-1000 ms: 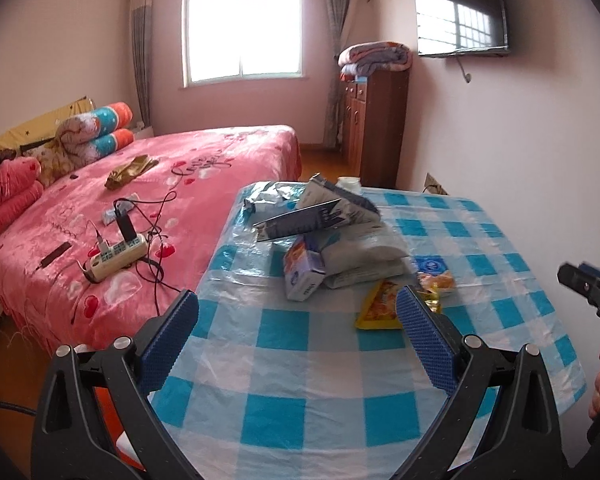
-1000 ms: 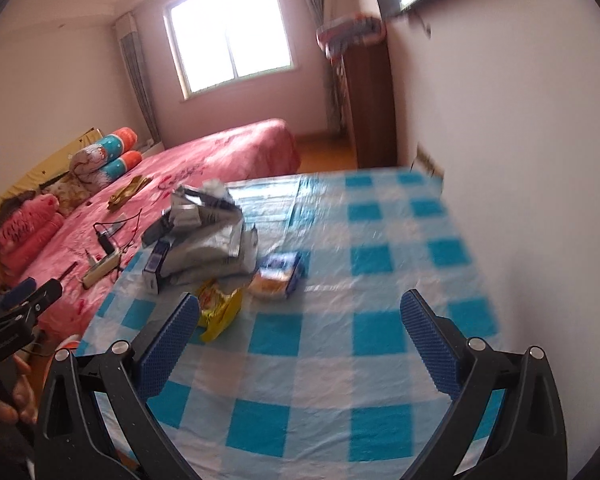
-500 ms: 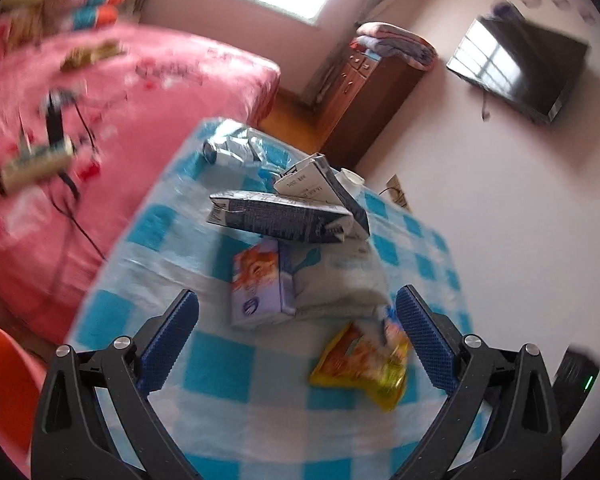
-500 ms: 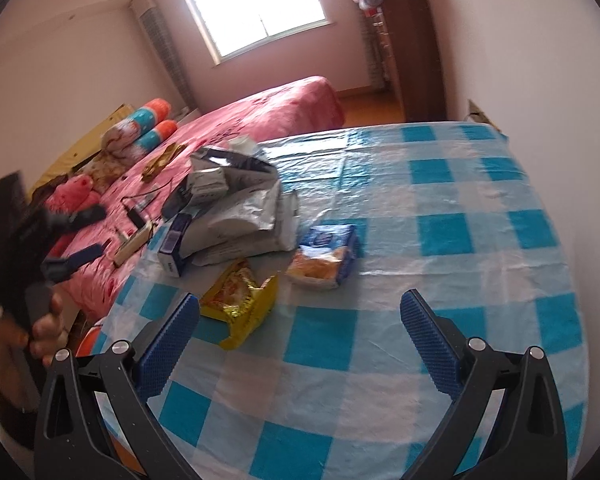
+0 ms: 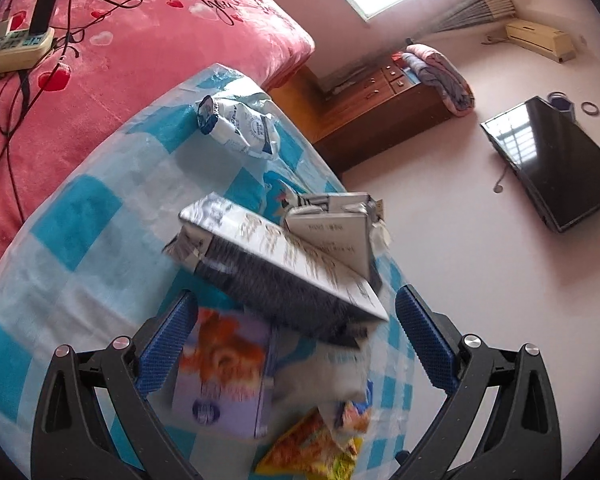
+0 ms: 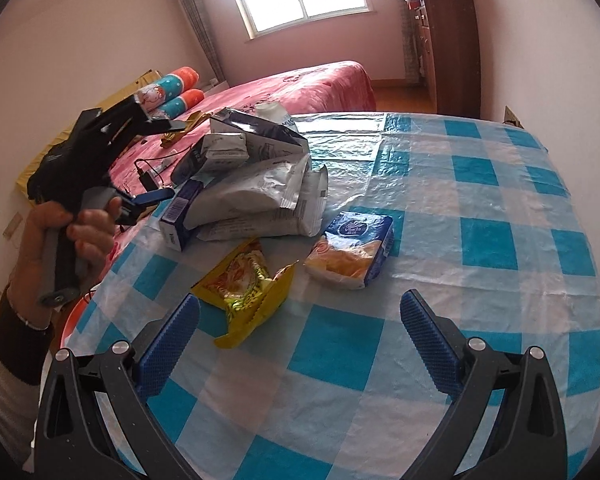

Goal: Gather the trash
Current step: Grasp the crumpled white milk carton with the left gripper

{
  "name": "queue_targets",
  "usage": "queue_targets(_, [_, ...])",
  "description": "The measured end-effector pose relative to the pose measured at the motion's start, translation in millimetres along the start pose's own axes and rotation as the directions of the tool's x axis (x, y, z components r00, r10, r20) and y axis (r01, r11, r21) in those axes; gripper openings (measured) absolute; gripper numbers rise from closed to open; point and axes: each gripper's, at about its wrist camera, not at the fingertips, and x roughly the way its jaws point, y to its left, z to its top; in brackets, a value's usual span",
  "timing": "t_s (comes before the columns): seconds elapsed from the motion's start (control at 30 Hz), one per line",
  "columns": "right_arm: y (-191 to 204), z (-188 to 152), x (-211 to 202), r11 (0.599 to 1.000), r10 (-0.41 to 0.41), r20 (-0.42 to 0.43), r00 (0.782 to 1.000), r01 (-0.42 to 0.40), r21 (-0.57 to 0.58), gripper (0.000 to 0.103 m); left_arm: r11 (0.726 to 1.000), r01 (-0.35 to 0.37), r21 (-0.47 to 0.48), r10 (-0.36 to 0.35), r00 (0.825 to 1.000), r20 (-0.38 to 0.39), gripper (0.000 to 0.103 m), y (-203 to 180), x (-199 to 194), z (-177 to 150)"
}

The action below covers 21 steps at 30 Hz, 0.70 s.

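Note:
A heap of trash lies on the blue-checked table (image 6: 500, 184): a dark milk carton (image 5: 276, 276), a purple box (image 5: 224, 376), white bags (image 6: 256, 192), a yellow snack wrapper (image 6: 248, 280) and a blue tissue pack (image 6: 352, 248). My left gripper (image 5: 292, 340) is open and tilted, hovering right over the carton and purple box; it also shows in the right wrist view (image 6: 100, 152), held by a hand at the table's left edge. My right gripper (image 6: 300, 340) is open and empty above the table, just short of the yellow wrapper and tissue pack.
A pink bed (image 5: 100, 60) with a power strip (image 5: 12, 48) and cables lies left of the table. A crumpled white bag (image 5: 240, 128) sits at the table's far end. A wooden dresser (image 6: 452, 48) and a wall TV (image 5: 552, 164) stand beyond.
My left gripper has swung in over the trash heap and tilted down, with the carton now close between its fingers. My right gripper has moved closer to the wrapper and tissue pack.

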Motion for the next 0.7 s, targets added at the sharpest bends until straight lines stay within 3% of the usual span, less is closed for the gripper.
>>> queue_targets(0.13, [-7.1, 4.3, 4.8, 1.0, 0.007, 0.003, 1.0, -0.007, 0.007, 0.099, 1.0, -0.022, -0.011, 0.022, 1.0, -0.011, 0.095, -1.1, 15.8, 6.6])
queue_targets(0.2, [-13.3, 7.4, 9.8, 1.0, 0.012, -0.003, 1.0, -0.012, 0.022, 0.099, 0.999, -0.038, -0.014, 0.038, 0.999, -0.032, 0.07, 0.0, 23.6, 8.0])
queue_targets(0.27, [-20.6, 10.3, 15.2, 0.999, 0.019, -0.009, 1.0, -0.019, 0.048, 0.099, 0.999, -0.046, -0.027, 0.045, 0.998, -0.052, 0.063, 2.5, 30.2, 9.2])
queue_targets(0.57, [-48.7, 21.9, 49.3, 0.987, 0.005, -0.046, 0.999, 0.003, 0.162, 0.097, 0.999, 0.015, 0.05, -0.012, 0.998, -0.059, 0.047, -10.1, 25.9, -1.6])
queue_targets(0.63, [-49.6, 23.6, 58.8, 0.985, -0.003, -0.059, 0.998, 0.013, 0.171, 0.086, 0.997, 0.027, 0.068, -0.023, 0.998, -0.067, 0.044, -12.8, 22.2, -5.9])
queue_targets(0.7, [-47.4, 25.3, 66.9, 0.986, -0.026, -0.073, 0.997, 0.037, 0.161, 0.082, 0.996, 0.042, 0.079, -0.036, 0.997, -0.069, 0.041, -15.7, 17.2, -10.6])
